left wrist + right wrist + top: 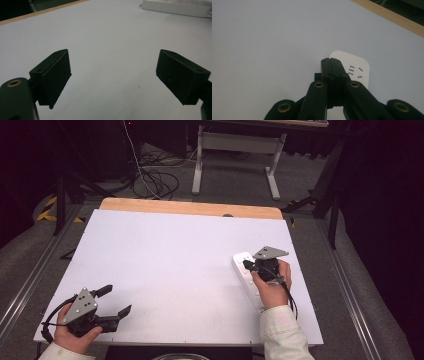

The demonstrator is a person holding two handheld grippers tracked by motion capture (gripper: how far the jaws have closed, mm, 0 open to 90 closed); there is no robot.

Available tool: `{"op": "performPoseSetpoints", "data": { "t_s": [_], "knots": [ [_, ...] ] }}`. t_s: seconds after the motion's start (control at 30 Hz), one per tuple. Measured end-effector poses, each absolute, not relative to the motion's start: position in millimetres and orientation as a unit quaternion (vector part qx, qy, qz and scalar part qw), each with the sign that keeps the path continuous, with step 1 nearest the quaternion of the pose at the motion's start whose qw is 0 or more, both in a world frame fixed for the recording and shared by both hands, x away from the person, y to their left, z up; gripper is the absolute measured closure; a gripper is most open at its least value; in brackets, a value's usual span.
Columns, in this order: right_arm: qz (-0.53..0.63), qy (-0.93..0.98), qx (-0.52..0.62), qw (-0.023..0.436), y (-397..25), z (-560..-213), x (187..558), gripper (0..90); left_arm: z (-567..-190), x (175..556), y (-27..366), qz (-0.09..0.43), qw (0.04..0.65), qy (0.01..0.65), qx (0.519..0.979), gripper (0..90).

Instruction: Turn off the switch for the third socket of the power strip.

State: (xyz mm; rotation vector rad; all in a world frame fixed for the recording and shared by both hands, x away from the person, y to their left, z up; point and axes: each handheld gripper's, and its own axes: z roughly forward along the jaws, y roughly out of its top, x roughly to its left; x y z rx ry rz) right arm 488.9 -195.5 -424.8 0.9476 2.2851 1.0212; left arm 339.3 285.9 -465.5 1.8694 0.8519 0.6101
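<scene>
My left gripper [116, 301] hovers at the near left corner of the white table [165, 260], jaws spread, empty; my right gripper [332, 65], clenched on nothing, presses over the white power strip [246, 275] at the right edge; I judge a switch-press underway; next, lift clear.

I'm looking into what is reading as a lab or recording studio: a white worktop [165, 270] with a bare wooden edge is sitting on grey carpet, black curtains are closing in both sides, loose cables [150, 177] are trailing across the floor, and a metal-legged desk frame [235, 155] is standing behind.
</scene>
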Motion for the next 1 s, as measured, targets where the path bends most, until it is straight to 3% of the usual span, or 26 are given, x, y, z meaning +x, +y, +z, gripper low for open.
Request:
{"op": "performPoseSetpoints", "data": {
  "t_s": [0.53,0.8,1.0],
  "knots": [
    [0.391,0.820,0.343,0.238,-199,-414,483,90.0,-465,340,286,0.250,0.479,0.349,0.766,12.9],
    [0.430,0.800,0.337,0.249,-201,-393,469,49.8,-465,340,287,0.250,0.479,0.347,0.766,12.9],
    [0.448,0.794,0.331,0.245,-200,-387,459,34.5,-465,339,287,0.249,0.479,0.348,0.766,12.9]
  ]
}}
